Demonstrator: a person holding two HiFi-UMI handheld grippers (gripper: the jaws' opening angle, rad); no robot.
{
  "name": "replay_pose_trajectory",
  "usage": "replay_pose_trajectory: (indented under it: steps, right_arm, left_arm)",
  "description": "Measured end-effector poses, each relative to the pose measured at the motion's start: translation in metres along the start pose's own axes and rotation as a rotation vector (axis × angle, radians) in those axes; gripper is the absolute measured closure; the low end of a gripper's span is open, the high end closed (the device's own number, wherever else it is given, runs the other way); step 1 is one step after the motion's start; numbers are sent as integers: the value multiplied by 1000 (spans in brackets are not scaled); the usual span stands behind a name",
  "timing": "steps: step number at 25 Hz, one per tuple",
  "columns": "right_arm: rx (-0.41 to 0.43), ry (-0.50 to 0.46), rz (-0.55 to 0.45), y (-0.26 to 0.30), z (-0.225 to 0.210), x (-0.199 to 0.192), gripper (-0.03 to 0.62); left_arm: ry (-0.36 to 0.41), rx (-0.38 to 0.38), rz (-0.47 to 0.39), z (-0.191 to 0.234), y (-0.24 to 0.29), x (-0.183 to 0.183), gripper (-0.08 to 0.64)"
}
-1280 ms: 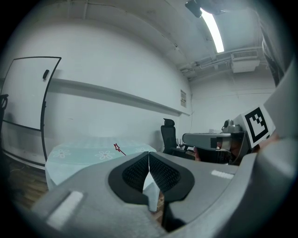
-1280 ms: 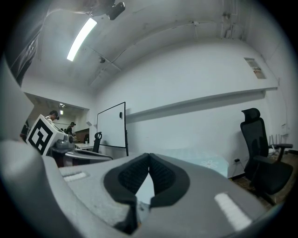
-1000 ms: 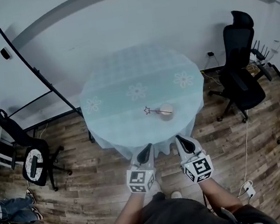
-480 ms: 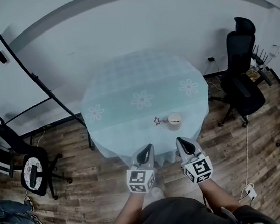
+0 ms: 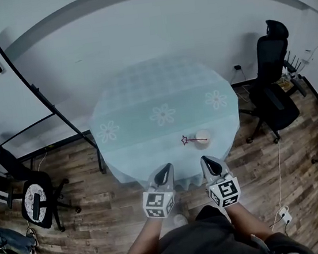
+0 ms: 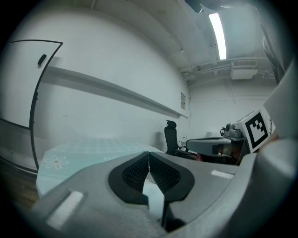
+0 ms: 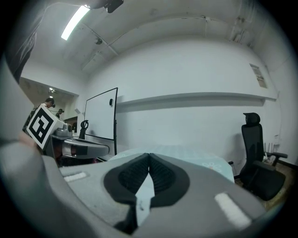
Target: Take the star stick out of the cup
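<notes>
Open tabletop (image 5: 142,91) rings the cup (image 5: 203,137); star stick (image 5: 191,140) juts left.

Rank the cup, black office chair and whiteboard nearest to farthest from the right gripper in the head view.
1. Cup, just ahead of the right gripper.
2. Black office chair, off to the right.
3. Whiteboard, far left.

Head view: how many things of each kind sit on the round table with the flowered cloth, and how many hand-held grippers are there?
pale round cup: 1
purple star-tipped stick: 1
grey two-jaw grippers: 2, the left gripper and the right gripper
Total: 4
</notes>
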State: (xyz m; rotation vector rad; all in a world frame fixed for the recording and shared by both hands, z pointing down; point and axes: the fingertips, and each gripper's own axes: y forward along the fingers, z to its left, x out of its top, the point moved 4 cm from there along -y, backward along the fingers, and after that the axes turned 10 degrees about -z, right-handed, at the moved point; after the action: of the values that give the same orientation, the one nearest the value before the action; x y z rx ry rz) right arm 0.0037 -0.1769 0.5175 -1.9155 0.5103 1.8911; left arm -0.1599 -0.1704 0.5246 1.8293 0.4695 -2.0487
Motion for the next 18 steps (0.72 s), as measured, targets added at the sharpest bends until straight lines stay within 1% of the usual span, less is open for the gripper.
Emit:
replay_pose_trajectory:
  steps: [6, 10, 14, 18]
  right_arm:
    - [-3, -52, 47, 18, -7, -16, 589]
    - [6, -67, 76, 35, -22, -30, 588]
    - [34, -110, 109, 52, -32, -42, 589]
    - [49, -128, 137, 71, -42, -59, 588]
  left_arm:
    - [-27, 34, 12, 23, 10, -9, 555]
    - [-24, 42, 43, 30, 30, -23, 555]
    - [-33, 49, 75, 33, 46, -38, 555]
    - [-37, 84, 103, 46, 57, -53, 555]
